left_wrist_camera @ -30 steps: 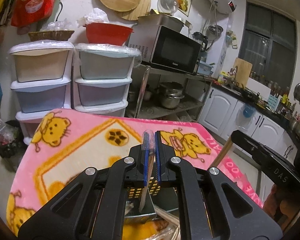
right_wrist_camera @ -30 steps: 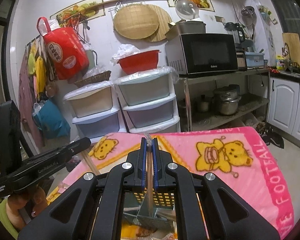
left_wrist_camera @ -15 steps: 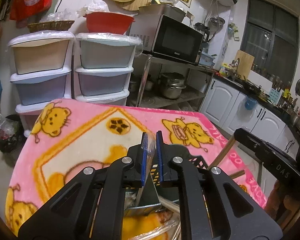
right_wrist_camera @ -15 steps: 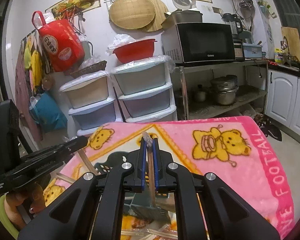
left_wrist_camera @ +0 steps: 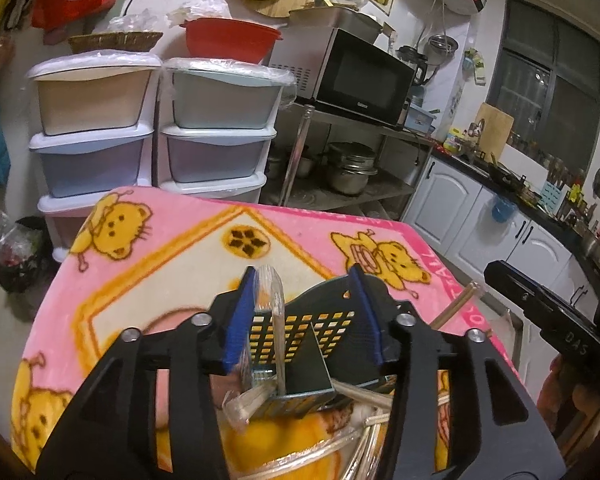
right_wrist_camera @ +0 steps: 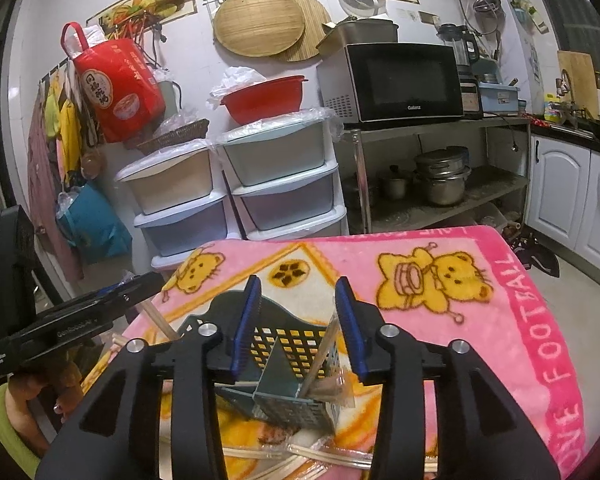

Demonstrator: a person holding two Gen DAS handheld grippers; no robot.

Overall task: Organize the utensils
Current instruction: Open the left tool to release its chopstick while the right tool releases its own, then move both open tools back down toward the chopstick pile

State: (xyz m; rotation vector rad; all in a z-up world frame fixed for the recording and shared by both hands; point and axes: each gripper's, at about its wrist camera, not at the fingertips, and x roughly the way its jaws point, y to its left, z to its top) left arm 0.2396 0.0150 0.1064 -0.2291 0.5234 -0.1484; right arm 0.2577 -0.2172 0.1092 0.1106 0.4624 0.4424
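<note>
Nearest, wrapped chopsticks (right_wrist_camera: 300, 454) lie loose on the blanket (right_wrist_camera: 520, 320) that covers the desk, at 6 o'clock of the caddy (right_wrist_camera: 288, 360). The left tool (left_wrist_camera: 302, 312) is released, its jaws wide apart over the caddy (left_wrist_camera: 300, 344); a wrapped pair (left_wrist_camera: 274, 320) stands in the left compartment, just beside the left pad. The right tool (right_wrist_camera: 300, 320) is released too, and one pair (right_wrist_camera: 320, 356) leans in the right compartment. Farther, at 12 o'clock, stand drawers (right_wrist_camera: 284, 192) and a microwave (right_wrist_camera: 400, 80).

Left tool (left_wrist_camera: 304, 312) spread wide, right tool (right_wrist_camera: 296, 320) likewise (blue pads apart), both angled downward.
</note>
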